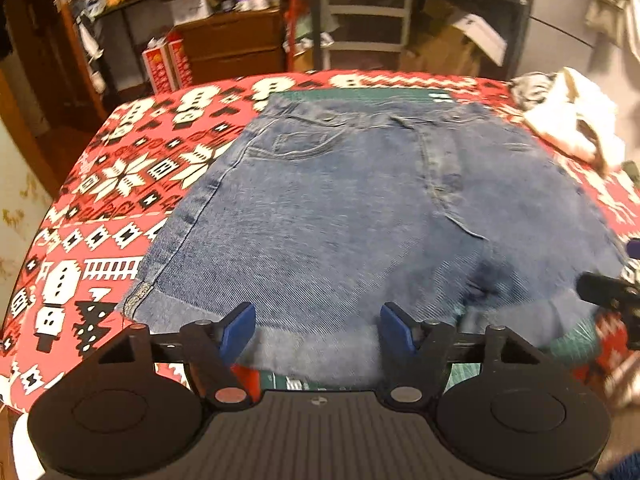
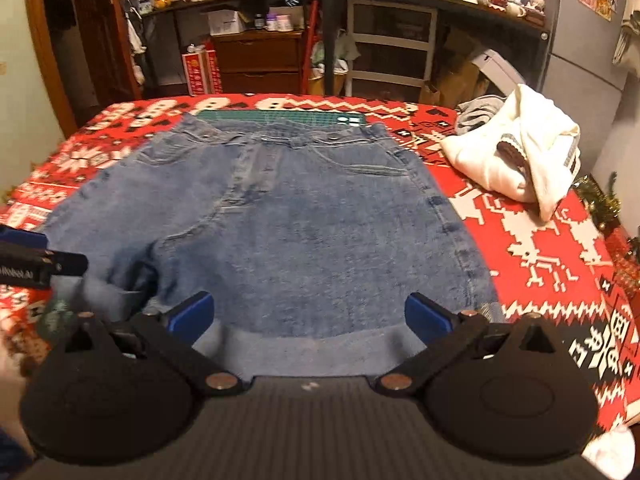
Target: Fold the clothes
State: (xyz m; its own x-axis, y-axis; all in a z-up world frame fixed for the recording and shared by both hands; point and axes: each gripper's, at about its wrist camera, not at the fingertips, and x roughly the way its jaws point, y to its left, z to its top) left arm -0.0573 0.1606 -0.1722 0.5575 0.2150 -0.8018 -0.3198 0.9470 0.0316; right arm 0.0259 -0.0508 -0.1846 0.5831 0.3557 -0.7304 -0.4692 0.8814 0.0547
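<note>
Lying flat and spread wide, a pair of blue denim shorts [image 1: 360,208] is seen in the middle of a table covered by a red, white and black patterned cloth [image 1: 120,184]. The waistband is turned to the far side, where it overlaps a green cutting mat [image 2: 280,117], and the two leg openings face the near edge. The denim is a faded, mottled mid-blue with darker patches around the crotch seam. Stitched front pockets, rivets and a fly seam are visible below the waistband. Both leg hems are turned up into a paler cuff, showing the lighter reverse of the fabric. A little of the green mat is also glimpsed under the near hem in the left wrist view.

The left gripper [image 1: 318,326] is held just over the near cuff of the left leg, its blue-padded fingers spread apart with nothing between them. The right gripper [image 2: 308,314] is placed likewise over the cuff of the right leg, its fingers set wide apart and empty. Whether either pair touches the cloth cannot be told. Each gripper appears at the edge of the other's view.

A crumpled white garment [image 2: 512,152] is left on the far right of the table, well apart from the shorts.
</note>
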